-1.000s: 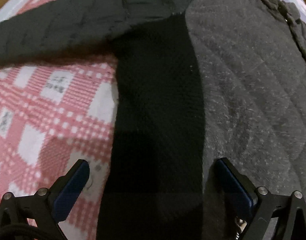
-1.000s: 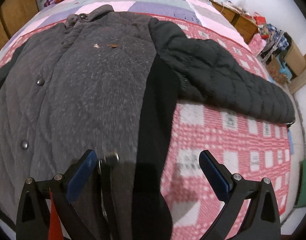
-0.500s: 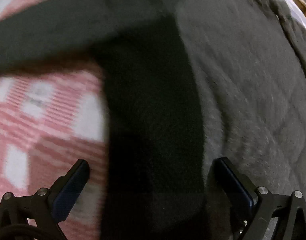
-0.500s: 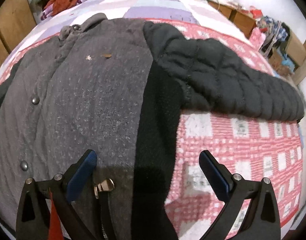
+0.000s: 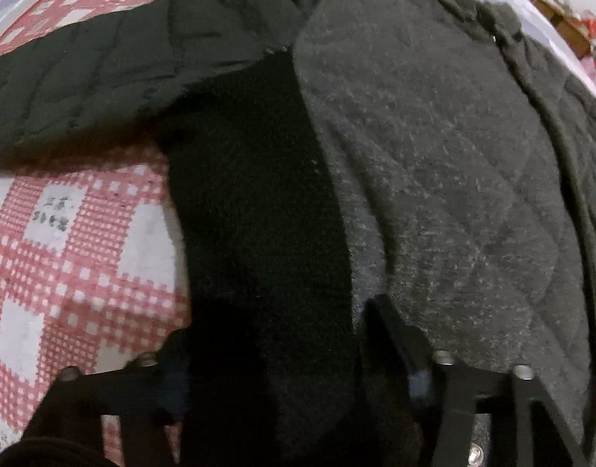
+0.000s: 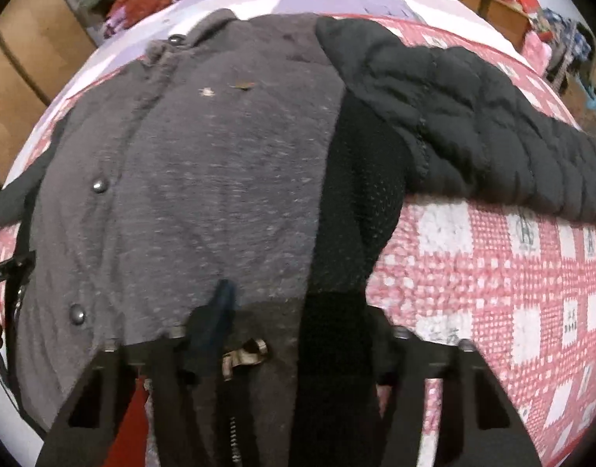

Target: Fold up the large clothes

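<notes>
Both grippers closing on the jacket's hem

The left gripper (image 5: 274,350) and right gripper (image 6: 298,327) have just been closing, each now pinching the jacket (image 6: 220,179) at its black side panels; it lies flat on the checked bedspread (image 6: 492,272), ready for lifting.

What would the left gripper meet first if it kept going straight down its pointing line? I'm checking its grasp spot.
Probably the black knit side panel of the grey quilted jacket; the left gripper, jaws just closing, already straddles it.
</notes>
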A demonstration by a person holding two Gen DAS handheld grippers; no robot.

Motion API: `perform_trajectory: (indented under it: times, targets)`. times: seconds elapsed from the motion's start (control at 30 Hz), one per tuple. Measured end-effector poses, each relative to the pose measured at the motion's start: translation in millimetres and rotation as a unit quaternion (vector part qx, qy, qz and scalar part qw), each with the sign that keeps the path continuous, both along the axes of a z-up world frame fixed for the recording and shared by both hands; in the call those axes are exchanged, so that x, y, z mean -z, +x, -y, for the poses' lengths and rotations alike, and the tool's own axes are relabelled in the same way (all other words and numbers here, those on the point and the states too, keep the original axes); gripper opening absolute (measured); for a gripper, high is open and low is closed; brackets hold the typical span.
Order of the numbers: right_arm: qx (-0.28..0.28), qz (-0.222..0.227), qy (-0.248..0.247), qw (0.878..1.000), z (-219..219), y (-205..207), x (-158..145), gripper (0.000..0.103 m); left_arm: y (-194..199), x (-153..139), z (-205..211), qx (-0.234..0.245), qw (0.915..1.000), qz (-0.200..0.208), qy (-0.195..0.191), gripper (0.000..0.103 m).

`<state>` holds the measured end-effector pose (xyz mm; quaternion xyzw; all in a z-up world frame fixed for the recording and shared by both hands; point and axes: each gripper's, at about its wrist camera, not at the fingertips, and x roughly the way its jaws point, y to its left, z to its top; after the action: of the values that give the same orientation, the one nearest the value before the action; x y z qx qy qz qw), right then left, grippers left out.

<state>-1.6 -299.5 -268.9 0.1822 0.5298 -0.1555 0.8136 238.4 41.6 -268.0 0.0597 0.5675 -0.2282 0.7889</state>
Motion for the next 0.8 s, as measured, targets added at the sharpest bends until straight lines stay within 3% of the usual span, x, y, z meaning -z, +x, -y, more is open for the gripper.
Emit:
perform_trajectory:
  times: [0.23,0.43,0.57,0.63,0.8]
  targets:
    - [-0.005,0.019,-0.004,1.0,-11,-9,-10,0.032,-6,-5,-8,0.007,0.9993,-0.007,-0.035,0.028]
    - [0.003,0.032,-0.01,0.999,-9,-14,-15,0.022,-14,-15,-14,0.011,0.9995,0.014,-0.027,0.023]
    - [0.002,0.037,-0.012,0.999,-1,-23,-21,0.018,-3,-16,-38,-0.013,0.9994,0.016,-0.029,0.017]
    - [0.005,0.031,-0.018,0.999,5,-26,-22,0.016,-1,-13,-40,0.001,0.9995,0.029,0.01,0.014]
    - [-0.001,0.027,-0.026,0.999,2,-25,-23,0.016,0,-14,-36,0.015,0.9991,0.03,0.026,0.012]
